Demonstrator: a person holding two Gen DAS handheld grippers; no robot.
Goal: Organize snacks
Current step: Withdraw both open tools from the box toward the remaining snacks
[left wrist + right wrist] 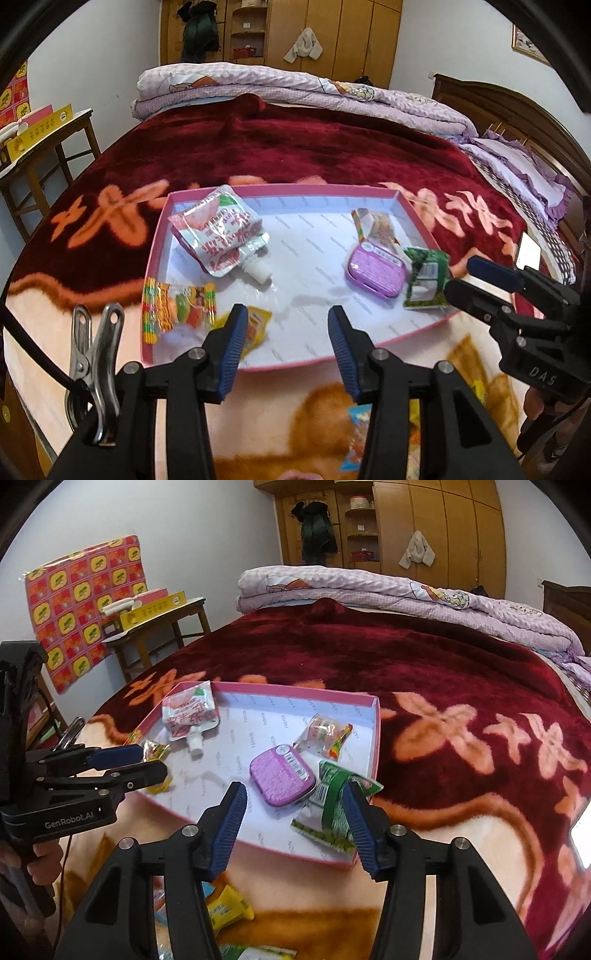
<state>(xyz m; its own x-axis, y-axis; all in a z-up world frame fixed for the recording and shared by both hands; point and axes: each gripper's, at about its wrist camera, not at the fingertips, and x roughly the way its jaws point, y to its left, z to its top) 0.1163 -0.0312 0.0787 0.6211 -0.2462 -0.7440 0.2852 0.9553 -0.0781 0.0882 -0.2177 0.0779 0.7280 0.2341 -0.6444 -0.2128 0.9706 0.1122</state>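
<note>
A pink-rimmed white tray [417,218] [371,734] lies on the bed. In it are a white and red spout pouch [218,232] [190,716], a purple tin [375,271] [280,777], a green packet [424,280] [332,812], a clear striped candy bag [376,225] [325,734], a colourful candy packet [177,310] and a yellow packet [256,325] [157,751]. My left gripper [288,347] [147,762] is open and empty over the tray's near edge. My right gripper [295,823] [461,277] is open, its right finger beside the green packet.
More snack packets lie on the blanket near me [360,435] [229,908]. A folded lilac quilt [295,88] lies at the far end of the bed. A wooden side table with boxes [159,624] stands at the left. A phone [528,251] lies at the right.
</note>
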